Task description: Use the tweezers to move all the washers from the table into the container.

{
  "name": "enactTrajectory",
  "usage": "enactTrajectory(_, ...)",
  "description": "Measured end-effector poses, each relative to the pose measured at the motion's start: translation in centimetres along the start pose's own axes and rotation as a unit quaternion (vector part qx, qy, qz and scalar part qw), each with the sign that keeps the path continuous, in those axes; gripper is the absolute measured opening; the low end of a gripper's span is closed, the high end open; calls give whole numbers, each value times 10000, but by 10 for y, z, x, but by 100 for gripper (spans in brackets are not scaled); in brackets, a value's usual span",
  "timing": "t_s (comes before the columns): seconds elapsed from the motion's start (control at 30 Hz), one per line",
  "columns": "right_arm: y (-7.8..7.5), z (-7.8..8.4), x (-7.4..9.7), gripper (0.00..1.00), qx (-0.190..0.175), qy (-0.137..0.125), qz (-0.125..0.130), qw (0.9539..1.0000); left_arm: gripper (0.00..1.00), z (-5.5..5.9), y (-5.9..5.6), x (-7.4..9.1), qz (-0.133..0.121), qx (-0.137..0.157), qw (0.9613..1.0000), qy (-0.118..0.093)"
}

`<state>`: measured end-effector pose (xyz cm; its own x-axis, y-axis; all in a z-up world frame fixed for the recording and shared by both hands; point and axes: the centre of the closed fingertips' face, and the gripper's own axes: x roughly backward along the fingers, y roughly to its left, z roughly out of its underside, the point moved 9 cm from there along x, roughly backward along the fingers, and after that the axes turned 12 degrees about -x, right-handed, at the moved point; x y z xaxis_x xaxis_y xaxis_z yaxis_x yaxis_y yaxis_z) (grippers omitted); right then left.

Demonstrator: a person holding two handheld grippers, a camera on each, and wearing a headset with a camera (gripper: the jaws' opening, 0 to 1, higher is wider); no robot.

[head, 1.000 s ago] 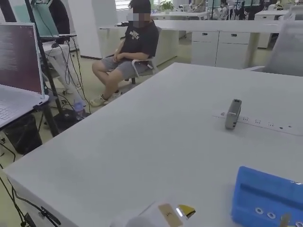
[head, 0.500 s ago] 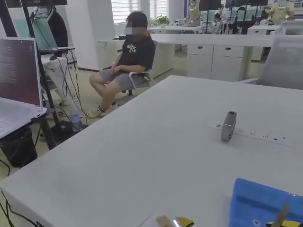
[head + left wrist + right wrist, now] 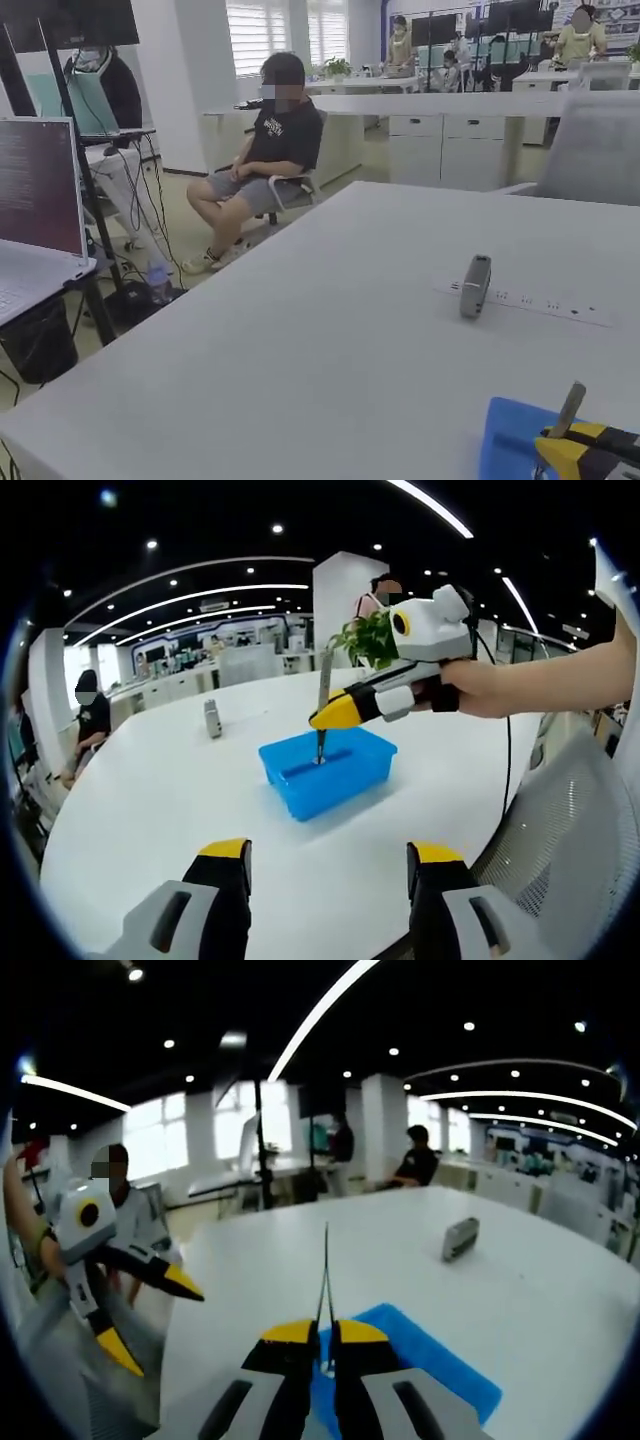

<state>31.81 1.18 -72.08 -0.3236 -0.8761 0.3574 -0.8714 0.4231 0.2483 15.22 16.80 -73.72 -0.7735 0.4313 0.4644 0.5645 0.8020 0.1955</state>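
Note:
The blue container (image 3: 325, 770) stands on the white table. My right gripper (image 3: 317, 1332) is shut on the thin metal tweezers (image 3: 325, 1270), which run forward from its yellow jaws. From the left gripper view, the right gripper (image 3: 325, 718) hovers above the container with the tweezers (image 3: 322, 715) pointing down into it. In the head view the container's corner (image 3: 505, 445) is at the bottom right, with the right gripper (image 3: 548, 440) and tweezers (image 3: 571, 405) over it. My left gripper (image 3: 330, 865) is open and holds nothing, off to the side (image 3: 140, 1300). Washers are too small to make out.
A small grey device (image 3: 474, 285) stands on a white power strip (image 3: 560, 305) beyond the container. A laptop (image 3: 35, 200) sits on a stand to the left. A seated person (image 3: 270, 150) is past the table's far edge. A grey chair back (image 3: 570, 830) is near my left gripper.
The head camera has tilted up, so the container slid toward the bottom of the picture. My right gripper with the tweezers has risen above the container.

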Motion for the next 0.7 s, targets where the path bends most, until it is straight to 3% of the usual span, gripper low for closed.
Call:
enactTrajectory(0.03,-3,0,-2,3,-18,4,13,10000,65,-2,-1,0,53,113,9999,-114)
enactTrajectory(0.27,-23,3,-17,3,-289,108,80,9995,68,-2,0,0,44,157,9997,-154)
enactTrajectory(0.5,-33,5,-9,3,-611,-70,173,9980,68,-2,0,1,-10,94,9999,-97)
enactTrajectory(0.7,-40,6,-10,3,-852,-137,500,9950,68,-4,-2,1,56,114,9998,-168)
